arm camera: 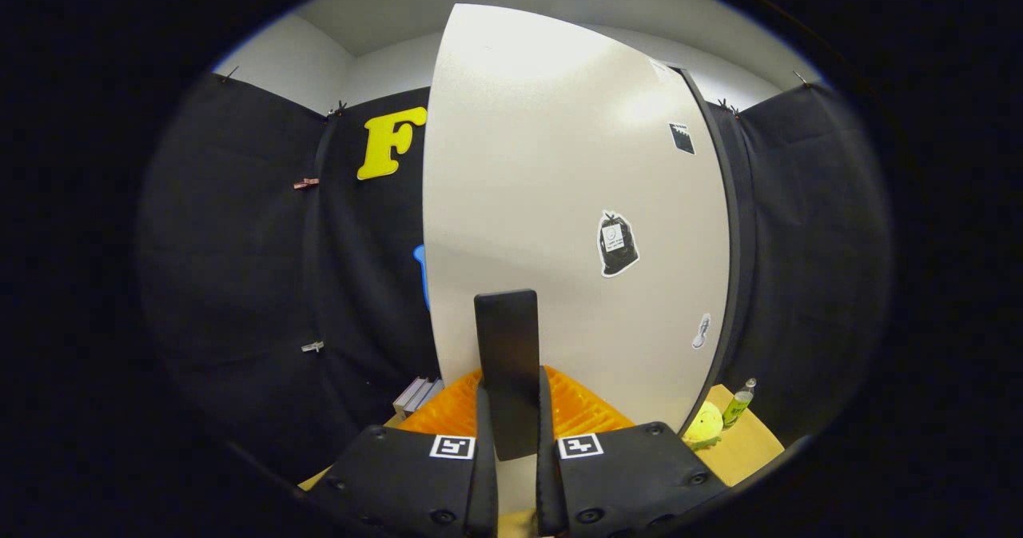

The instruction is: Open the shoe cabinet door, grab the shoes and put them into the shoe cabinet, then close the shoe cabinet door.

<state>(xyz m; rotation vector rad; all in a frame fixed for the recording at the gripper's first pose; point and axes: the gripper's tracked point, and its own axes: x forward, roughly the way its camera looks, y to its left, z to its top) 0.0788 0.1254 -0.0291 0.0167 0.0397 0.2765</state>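
The shoe cabinet door stands straight ahead of the gripper, a tall pale panel that rises well above the fingers and spreads to both sides of them. A dark flat handle sticks out from the lower part of the door and runs down into the narrow gap between the two fingers, which are drawn in close and press on it from either side, so the gripper is clamped on the handle. On the door beyond the fingers and to their right are a sticker of a black bag, a small black sticker higher up near the door's right edge, and a small pale sticker lower down by that same edge. A dark strip runs along the door's right edge. Just beyond the fingertips, at the foot of the door, lies a ribbed orange mat. To the right of the gripper, past the door's edge, a yellow round thing and a small green bottle sit on a light wooden surface. To the left of the mat lies a small grey block against the black cloth wall.
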